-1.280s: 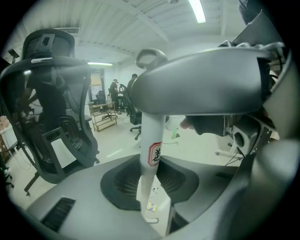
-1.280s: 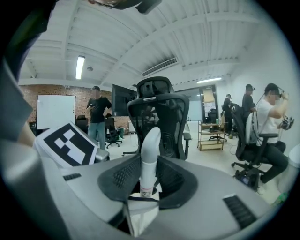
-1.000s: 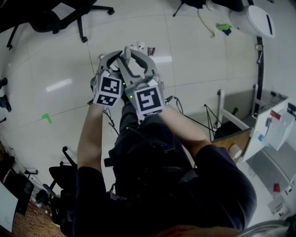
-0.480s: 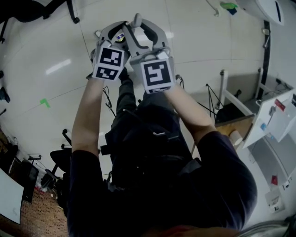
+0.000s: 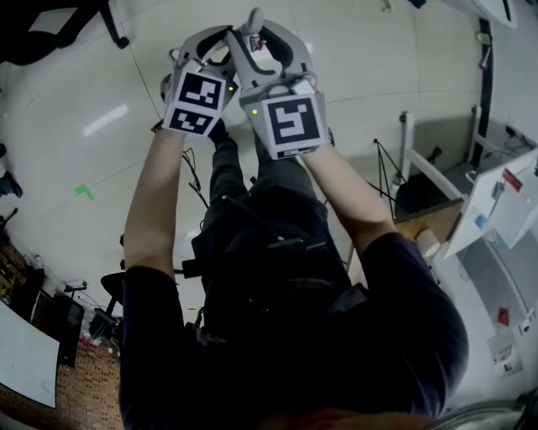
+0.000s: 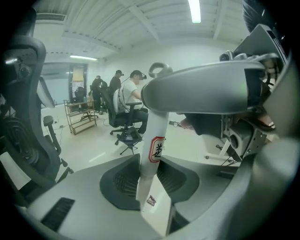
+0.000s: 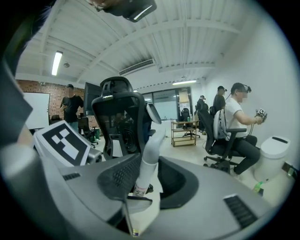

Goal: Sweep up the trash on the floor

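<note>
I hold one white handle (image 5: 254,18) upright in front of me, with both grippers raised close together over the pale floor. In the left gripper view it is a white pole with a red-edged label (image 6: 156,150), and my left gripper (image 6: 149,180) is shut on it. My right gripper (image 7: 143,180) is shut on the same handle (image 7: 149,154) just under its curved top, and its jaws have eased slightly wider. In the head view the left gripper (image 5: 206,46) sits beside the right gripper (image 5: 273,46). My body hides the handle's lower end. No trash shows.
A black office chair (image 7: 119,122) stands close ahead, another at the head view's top left (image 5: 76,21). People sit on chairs further off (image 6: 129,101). A white frame and desk (image 5: 420,180) lie to my right. Green tape (image 5: 84,191) marks the floor.
Both grippers and the handle have travelled forward together, up the head view. Small bits on the floor beyond them one second ago are out of sight now.
</note>
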### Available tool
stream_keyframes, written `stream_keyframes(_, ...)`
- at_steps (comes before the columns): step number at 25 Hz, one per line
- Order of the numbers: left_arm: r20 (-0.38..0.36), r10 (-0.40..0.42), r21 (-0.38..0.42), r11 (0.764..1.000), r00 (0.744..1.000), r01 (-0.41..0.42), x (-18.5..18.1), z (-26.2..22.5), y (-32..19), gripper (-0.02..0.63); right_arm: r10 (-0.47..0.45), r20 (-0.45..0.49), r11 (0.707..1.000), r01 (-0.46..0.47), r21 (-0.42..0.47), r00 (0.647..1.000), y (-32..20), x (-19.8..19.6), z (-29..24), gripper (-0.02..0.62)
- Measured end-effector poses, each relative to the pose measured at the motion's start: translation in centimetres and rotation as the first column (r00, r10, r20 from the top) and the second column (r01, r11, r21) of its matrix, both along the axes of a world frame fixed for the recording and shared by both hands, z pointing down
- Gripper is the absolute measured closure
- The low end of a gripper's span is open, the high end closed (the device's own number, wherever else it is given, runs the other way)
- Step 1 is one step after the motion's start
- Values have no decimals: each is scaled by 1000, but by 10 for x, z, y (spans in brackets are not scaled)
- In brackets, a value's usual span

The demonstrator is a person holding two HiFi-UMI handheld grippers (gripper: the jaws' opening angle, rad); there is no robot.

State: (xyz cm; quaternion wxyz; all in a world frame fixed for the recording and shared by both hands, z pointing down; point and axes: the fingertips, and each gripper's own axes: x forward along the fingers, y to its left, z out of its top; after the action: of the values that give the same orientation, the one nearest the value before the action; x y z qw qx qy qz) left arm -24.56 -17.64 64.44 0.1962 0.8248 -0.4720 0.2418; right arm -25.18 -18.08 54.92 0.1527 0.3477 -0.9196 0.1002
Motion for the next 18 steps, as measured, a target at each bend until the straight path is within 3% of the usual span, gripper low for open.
stream_keyframes(7, 17, 104, -22, 994, 994, -104, 26, 9, -26, 506, 15, -6, 1000, -16, -21, 1000, -30, 24, 10, 453)
stream_keyframes(18, -9, 281, -69, 957, 960, -281, 61, 10, -62, 512, 62, 9, 998, -62, 4, 998, -72, 52, 9, 451)
